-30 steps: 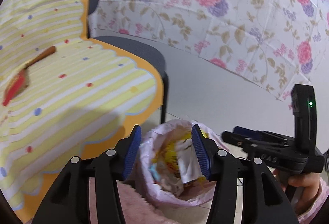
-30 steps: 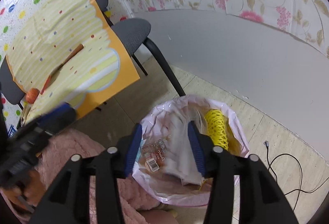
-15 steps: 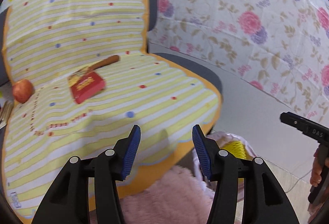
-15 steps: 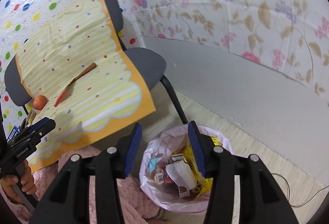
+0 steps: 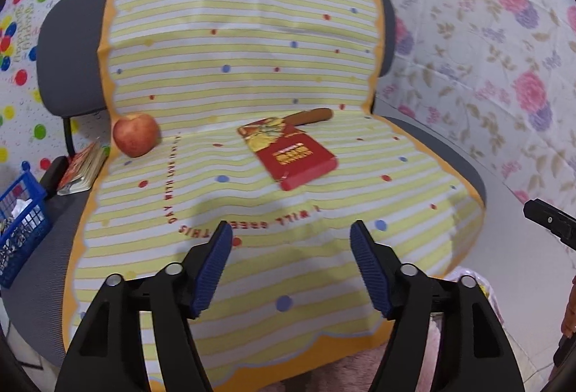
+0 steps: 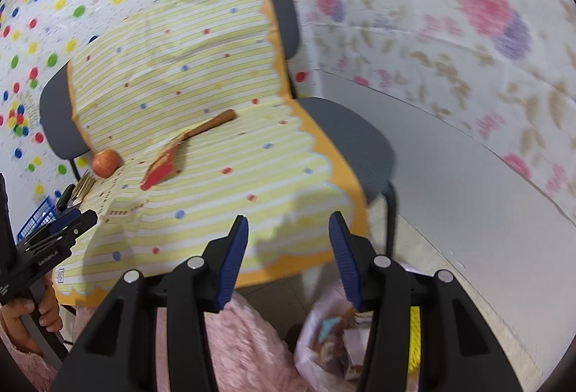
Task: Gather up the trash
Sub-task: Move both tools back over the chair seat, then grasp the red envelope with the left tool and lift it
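Now back at the chair, both grippers empty

Both views have swung up off the trash bag (image 6: 334,338) and onto the covered chair (image 5: 68,68), so read this as one drop finished and the next pick starting. A second ago your grippers looked down into the bag; it now sits low at the right edge by your right gripper (image 6: 288,255), on the floor just beside the chair's front corner.

Left gripper (image 5: 291,266): jaws opening, nothing between them, aimed over the front of the striped cloth (image 5: 252,68). Right gripper: jaws parted about halfway, nothing held, no pad pressing on anything. So both are released and free.

Largest to smallest, counted:
- one chair, plus part of a second seat at far left in the left view
- one striped cloth draped over back and seat
- one pink-lined trash bag, with wrappers and something yellow inside
- one blue basket (image 5: 21,226) at far left
- one red packet (image 5: 291,154) mid-seat, likely your next piece of trash
- one booklet-like thing (image 5: 82,169) beside the cloth's left edge
- one apple (image 5: 136,134) near the seat's back left
- one brown stick (image 5: 309,116), its end tucked under the red packet; what it is, can't tell

Red packet lies well ahead of your left jaws, not yet reached.
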Demonstrator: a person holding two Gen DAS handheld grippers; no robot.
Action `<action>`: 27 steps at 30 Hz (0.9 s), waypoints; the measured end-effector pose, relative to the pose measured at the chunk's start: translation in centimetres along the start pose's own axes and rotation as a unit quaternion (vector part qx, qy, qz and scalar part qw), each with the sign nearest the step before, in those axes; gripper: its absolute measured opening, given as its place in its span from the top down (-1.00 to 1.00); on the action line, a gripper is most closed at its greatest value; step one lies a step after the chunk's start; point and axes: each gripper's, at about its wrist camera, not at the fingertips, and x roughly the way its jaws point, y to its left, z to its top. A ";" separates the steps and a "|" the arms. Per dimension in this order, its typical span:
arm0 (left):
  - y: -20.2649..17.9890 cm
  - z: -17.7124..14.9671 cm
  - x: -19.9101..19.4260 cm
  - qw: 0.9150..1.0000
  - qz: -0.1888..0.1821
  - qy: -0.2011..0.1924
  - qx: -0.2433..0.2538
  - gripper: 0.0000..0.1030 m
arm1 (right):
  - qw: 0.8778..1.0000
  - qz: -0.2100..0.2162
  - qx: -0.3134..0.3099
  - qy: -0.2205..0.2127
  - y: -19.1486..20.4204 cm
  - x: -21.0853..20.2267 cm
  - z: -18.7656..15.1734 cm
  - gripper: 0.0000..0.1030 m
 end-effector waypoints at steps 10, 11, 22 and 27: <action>-0.5 3.8 3.8 1.000 0.016 0.014 0.000 -0.67 | 0.999 0.024 -0.036 0.014 3.2 5.4 4.2 0.10; -0.8 4.3 4.4 1.000 0.017 0.016 0.001 -0.67 | 0.999 0.025 -0.036 0.013 3.3 5.7 4.7 0.08; -5.3 10.1 16.0 0.994 0.077 0.073 0.023 -0.66 | 0.999 0.038 -0.022 0.011 2.5 9.8 8.4 0.03; -4.5 9.4 19.7 0.988 0.097 0.117 0.013 -0.57 | 0.999 0.041 -0.019 0.024 1.9 11.8 9.2 0.03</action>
